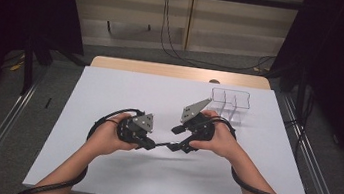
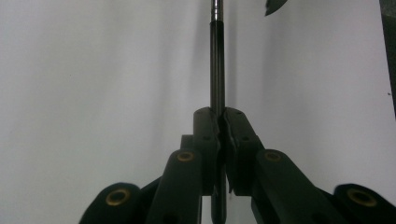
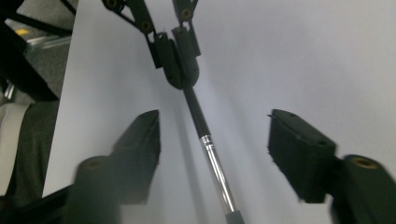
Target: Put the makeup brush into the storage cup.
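The left gripper (image 1: 149,144) is clamping its jaws tight on the dark end of a slim rod (image 2: 216,70), a pen-like stick with a black shaft and a silver metal section. In the left gripper view the rod is running straight up from between the pressed pads. The rod is hanging just above the white table (image 1: 125,91), spanning the small gap between the two grippers near the table's middle. The right gripper (image 1: 172,146) is standing with its jaws spread, one on each side of the rod's silver part (image 3: 215,168) and not touching it. A clear plastic organizer (image 1: 232,102) with several compartments is sitting at the far right of the table, well apart from both hands; nothing can be made out inside its compartments.
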Demonstrator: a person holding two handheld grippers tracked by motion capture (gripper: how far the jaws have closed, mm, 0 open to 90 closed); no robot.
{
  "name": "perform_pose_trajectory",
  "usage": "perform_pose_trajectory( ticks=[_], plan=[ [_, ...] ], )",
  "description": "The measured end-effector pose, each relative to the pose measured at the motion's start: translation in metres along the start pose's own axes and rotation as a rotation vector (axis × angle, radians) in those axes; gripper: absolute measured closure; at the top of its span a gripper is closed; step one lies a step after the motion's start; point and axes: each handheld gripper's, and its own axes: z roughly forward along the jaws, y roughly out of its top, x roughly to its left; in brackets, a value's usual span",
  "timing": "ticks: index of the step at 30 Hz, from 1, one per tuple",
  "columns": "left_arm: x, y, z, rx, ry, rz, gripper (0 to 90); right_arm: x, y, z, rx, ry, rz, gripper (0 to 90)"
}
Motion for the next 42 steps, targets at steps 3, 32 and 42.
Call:
perform_pose_trajectory(
  ticks=[3, 32, 42],
  plan=[
    [0.000, -0.001, 0.000, -0.005, -0.001, -0.002, 84.3, -0.002, -0.003, -0.002, -0.064, -0.009, 0.019, 22.4],
    [0.000, -0.019, 0.001, -0.090, 0.009, -0.054, 84.2, -0.007, -0.014, -0.011, -0.438, -0.066, 0.091, 5.0],
    [0.000, -0.022, 0.001, -0.125, 0.006, -0.072, 84.2, -0.007, -0.015, -0.013, -0.524, -0.086, 0.114, 3.9]
  ],
)
